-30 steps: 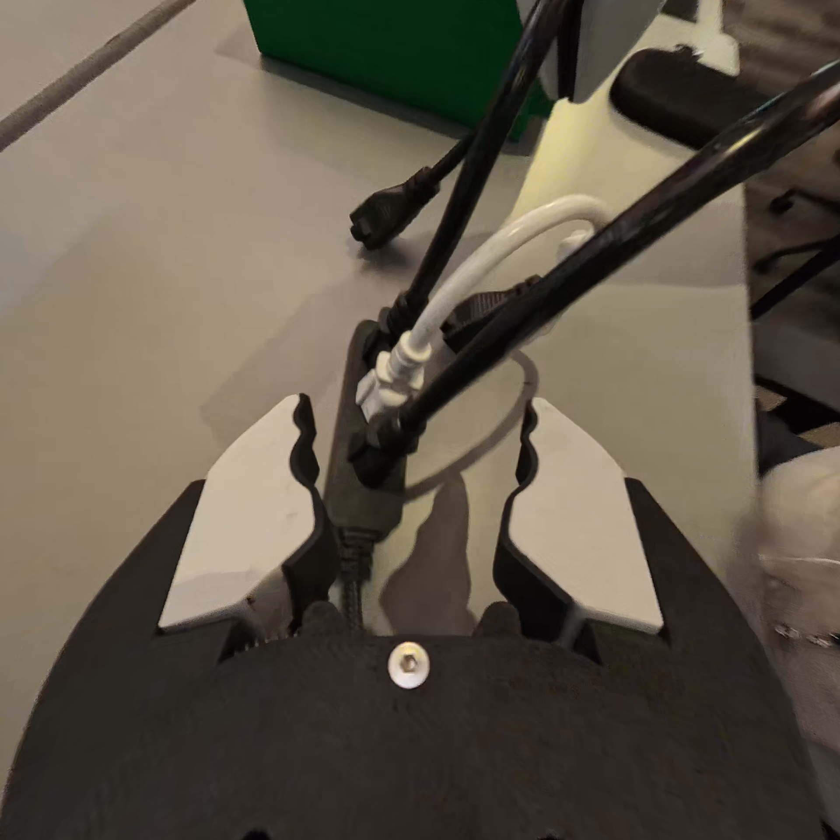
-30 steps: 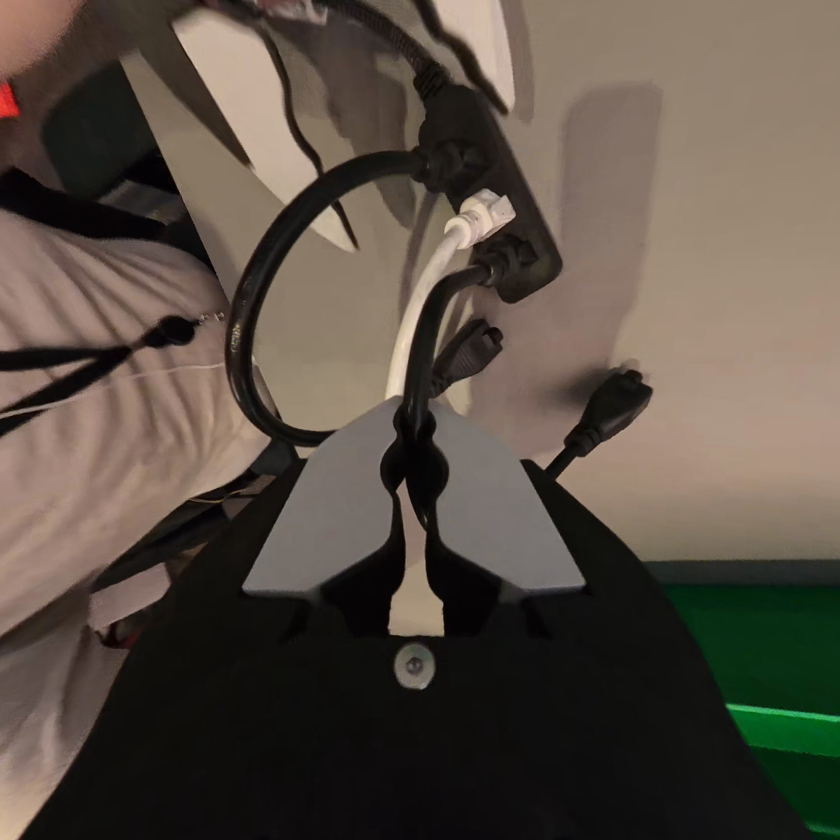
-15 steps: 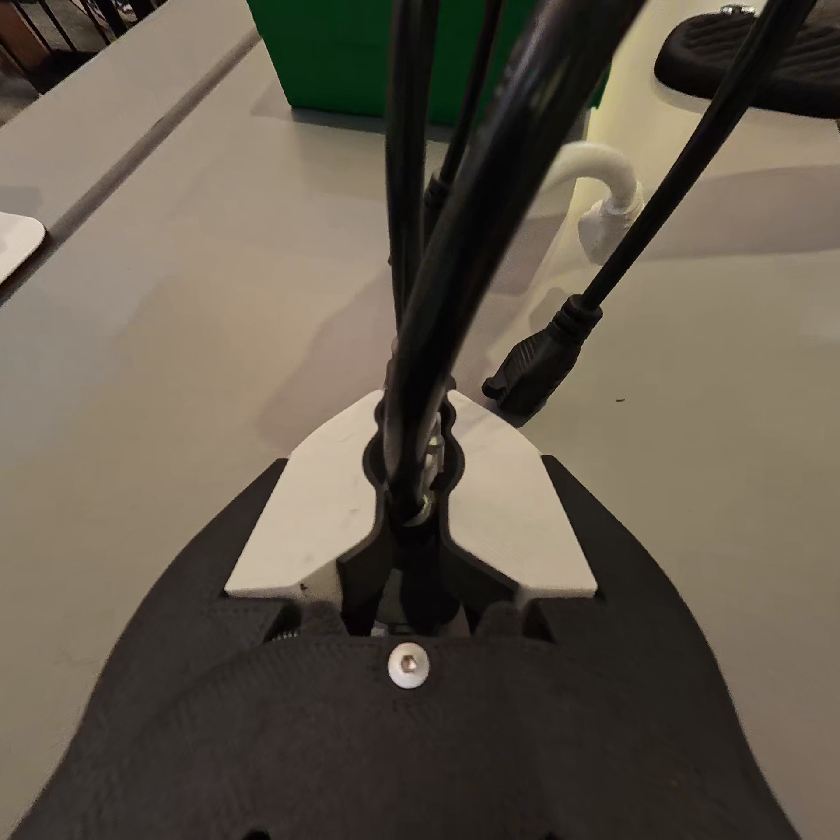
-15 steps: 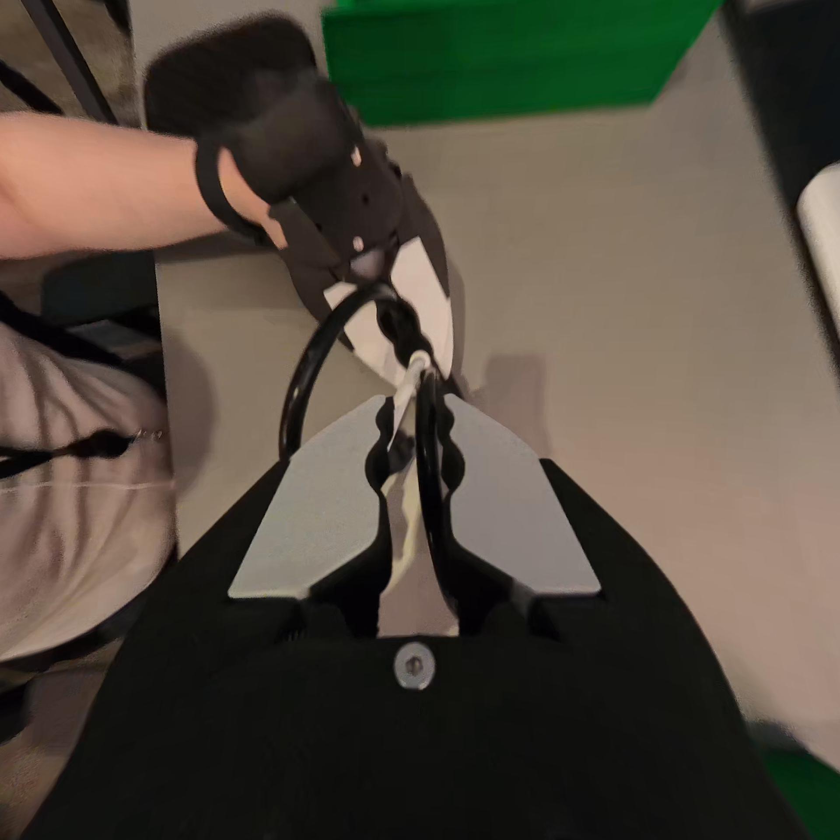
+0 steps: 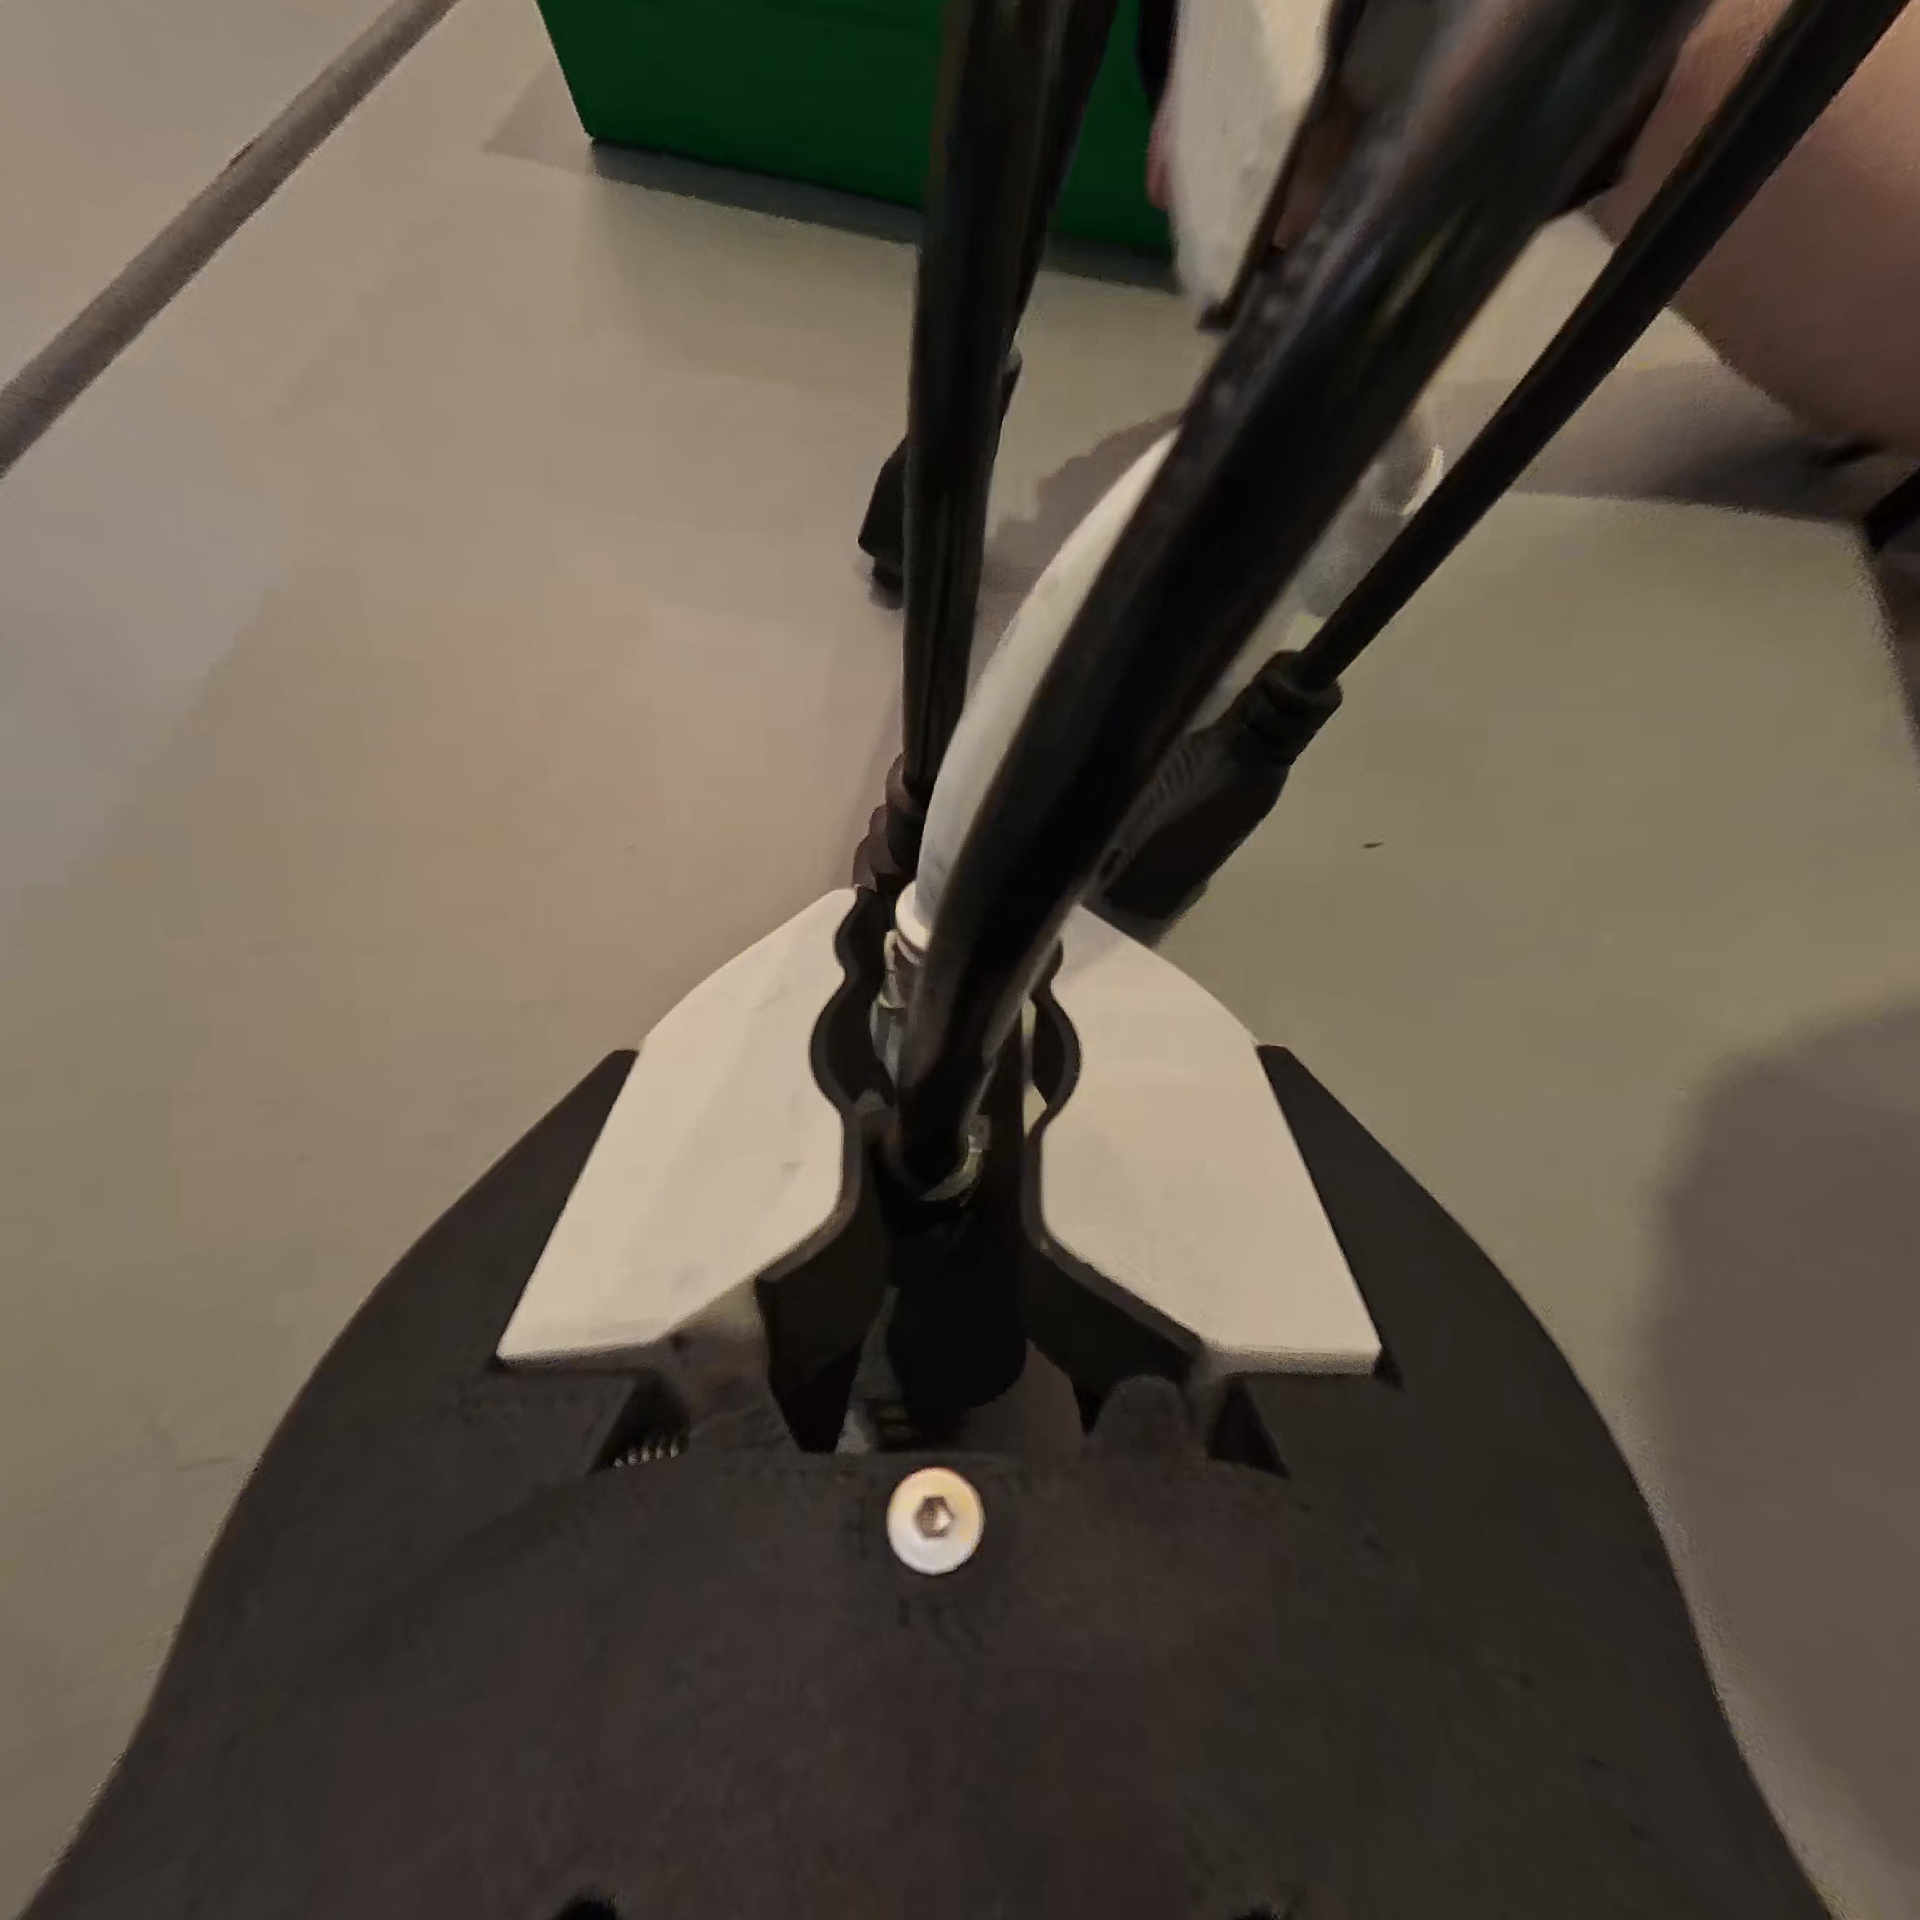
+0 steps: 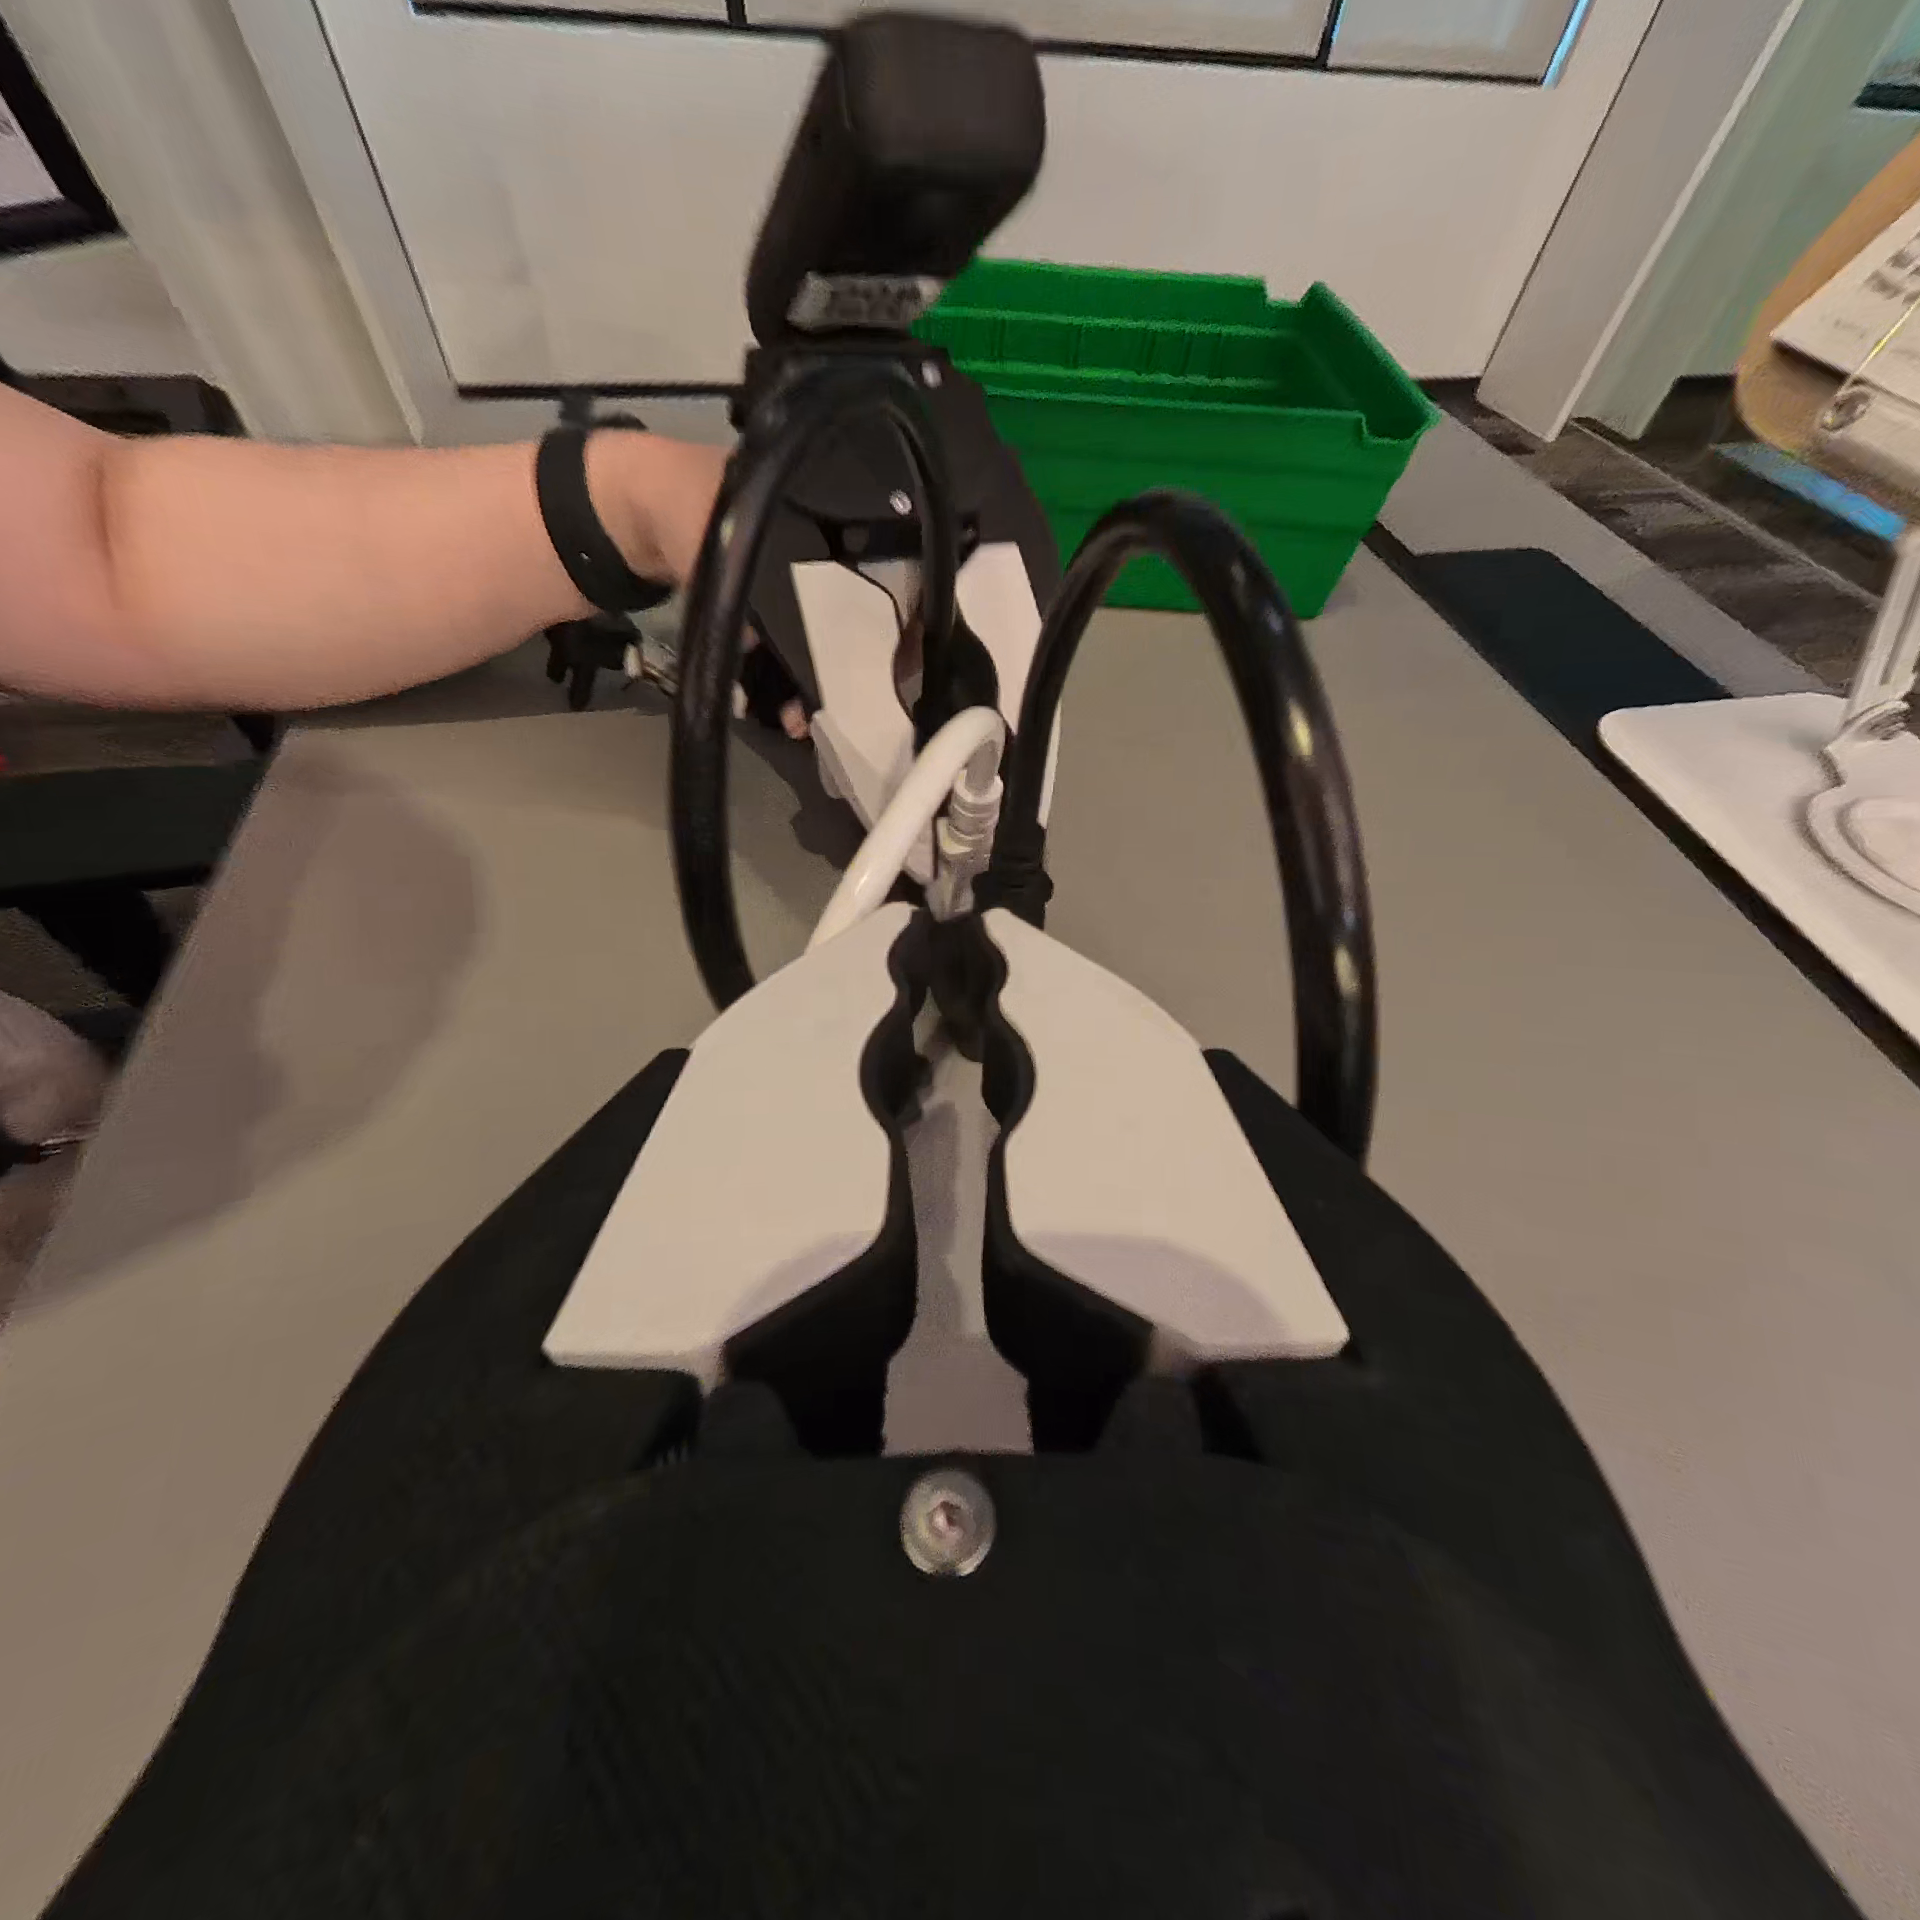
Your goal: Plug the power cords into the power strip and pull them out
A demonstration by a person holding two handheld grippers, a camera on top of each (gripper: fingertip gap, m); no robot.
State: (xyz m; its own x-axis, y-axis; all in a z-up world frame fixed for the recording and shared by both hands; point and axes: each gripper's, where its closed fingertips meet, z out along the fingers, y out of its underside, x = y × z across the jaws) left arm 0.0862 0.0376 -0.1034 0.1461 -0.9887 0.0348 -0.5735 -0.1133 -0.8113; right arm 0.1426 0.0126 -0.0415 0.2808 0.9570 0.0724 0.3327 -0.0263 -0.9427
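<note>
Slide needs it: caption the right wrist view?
Right tool shut on black cord, left tool opposite, green bin behind.

my left wrist view looks down steeply and very close over its fingers at the grey table (image 5: 436, 790). my right wrist view sits higher, facing level across it. both share the green bin (image 6: 1195, 457) and the looping cords (image 6: 1320, 790).

grey tabletop (image 6: 1558, 1039) under dim light, white panelled wall (image 6: 582, 187) behind, dark floor (image 6: 1621, 457) at right
</note>
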